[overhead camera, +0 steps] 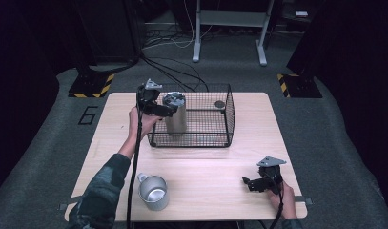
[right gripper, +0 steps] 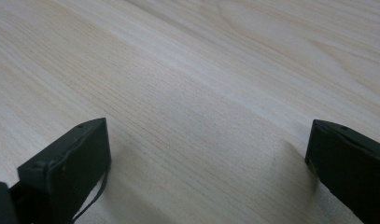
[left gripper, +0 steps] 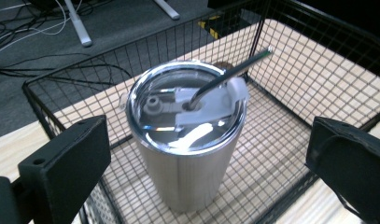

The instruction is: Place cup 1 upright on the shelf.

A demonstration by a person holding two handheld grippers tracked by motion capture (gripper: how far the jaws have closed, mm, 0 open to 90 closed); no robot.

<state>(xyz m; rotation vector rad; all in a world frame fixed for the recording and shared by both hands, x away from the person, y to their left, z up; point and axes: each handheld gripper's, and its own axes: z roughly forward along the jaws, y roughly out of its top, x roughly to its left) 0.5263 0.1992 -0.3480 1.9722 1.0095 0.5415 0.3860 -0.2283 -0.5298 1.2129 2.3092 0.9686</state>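
The left gripper [left gripper: 204,163], jaws spread wide, hovers just short of the tall brushed-steel tumbler with clear lid and metal straw [left gripper: 187,140], which stands upright ahead of it inside the black wire-mesh basket [left gripper: 318,60]. The right gripper [right gripper: 206,163], also spread, sits low over the pale wooden table [right gripper: 201,70].

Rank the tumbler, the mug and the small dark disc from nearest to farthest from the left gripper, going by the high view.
1. Tumbler, in the wire basket, right beside the left gripper.
2. Small dark disc, in the basket's far right corner.
3. Mug, at the table's near edge.
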